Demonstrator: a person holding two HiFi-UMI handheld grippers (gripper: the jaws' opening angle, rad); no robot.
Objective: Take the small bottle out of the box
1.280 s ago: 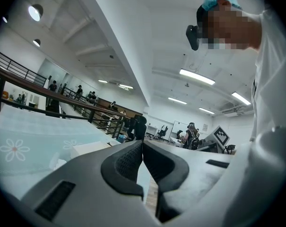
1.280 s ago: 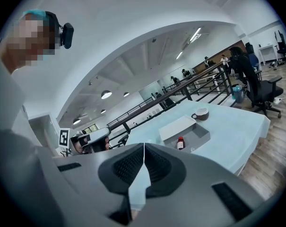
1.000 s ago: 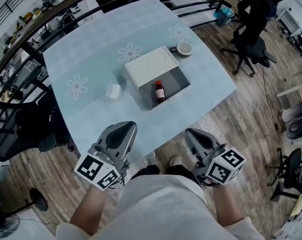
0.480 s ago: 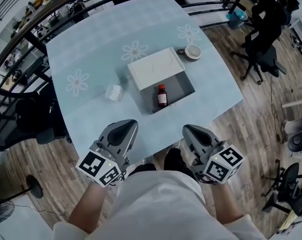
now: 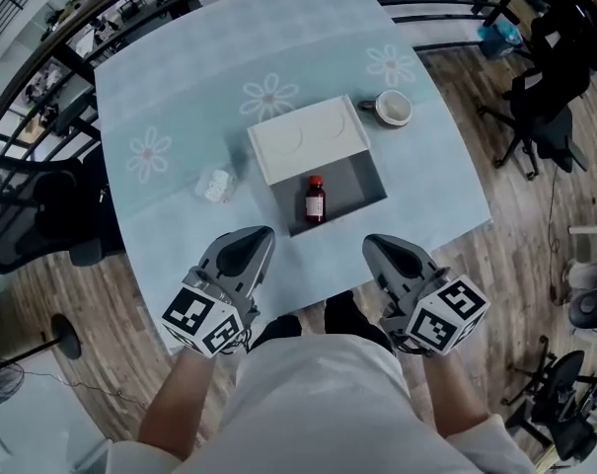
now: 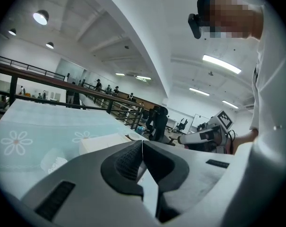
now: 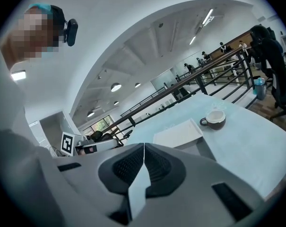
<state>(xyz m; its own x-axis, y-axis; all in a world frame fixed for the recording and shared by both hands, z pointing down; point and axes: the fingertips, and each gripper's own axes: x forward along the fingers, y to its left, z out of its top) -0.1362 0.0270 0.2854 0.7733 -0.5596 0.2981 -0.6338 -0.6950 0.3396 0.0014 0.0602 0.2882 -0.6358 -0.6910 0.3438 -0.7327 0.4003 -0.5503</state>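
Observation:
A small brown bottle with a red cap stands upright in the grey open box, whose white lid lies folded back behind it. My left gripper is shut and empty, at the table's near edge, short of the box and to its left. The right gripper is also shut and empty, near the box's front right corner. In the left gripper view the jaws meet, with the box lid beyond. The right gripper view shows closed jaws and the lid; the bottle is hidden there.
A cup sits on the light blue flowered table right of the box. A crumpled white wrapper lies left of it. Black railings and office chairs surround the table, with wooden floor below.
The table and box have drawn nearer in the head view, and both grippers now reach over the table's near edge. Both stay shut. The bottle has not moved.

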